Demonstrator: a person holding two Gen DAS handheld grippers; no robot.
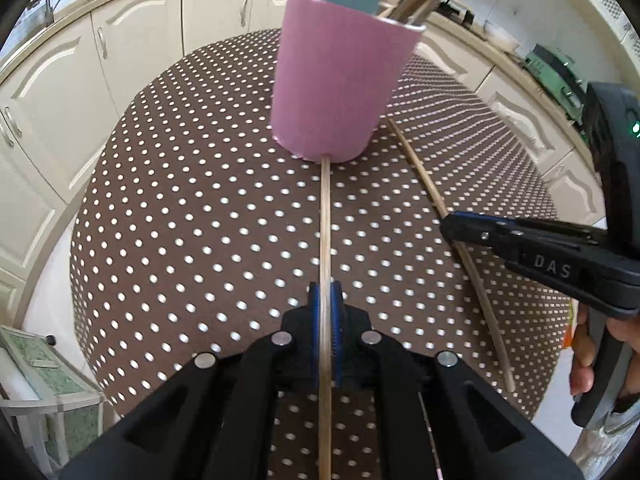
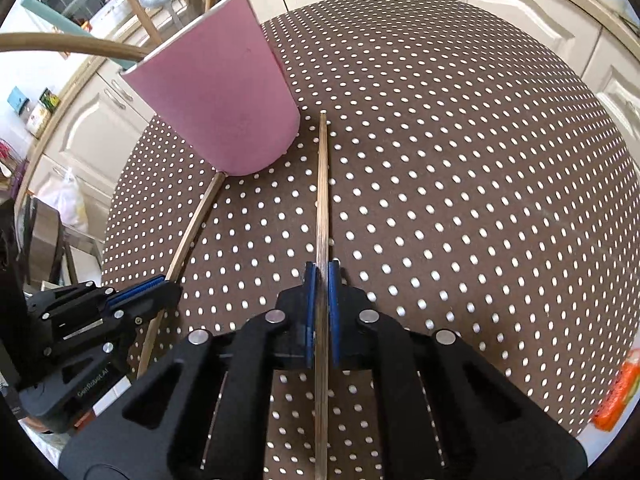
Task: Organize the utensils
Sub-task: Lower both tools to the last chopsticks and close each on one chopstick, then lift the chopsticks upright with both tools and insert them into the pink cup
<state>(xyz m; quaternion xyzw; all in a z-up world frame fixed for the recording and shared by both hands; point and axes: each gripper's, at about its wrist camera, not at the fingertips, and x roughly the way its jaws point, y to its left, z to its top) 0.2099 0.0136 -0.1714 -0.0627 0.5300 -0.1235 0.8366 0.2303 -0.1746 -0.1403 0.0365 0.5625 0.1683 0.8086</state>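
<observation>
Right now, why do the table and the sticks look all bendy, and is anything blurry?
In the left wrist view the fisheye lens bows the dotted table and the stick in the left gripper; the pink cup looks sharp. In the right wrist view the table edge curves too, the cup leans, and the bent stick by the left edge looks soft.

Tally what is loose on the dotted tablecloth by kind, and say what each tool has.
Thin wooden sticks lying on the cloth: 2, one in the left tool, one in the right tool.
Pink cylindrical holder cups: 1, already holding several utensils whose number I cannot tell.
Total: 3.
</observation>
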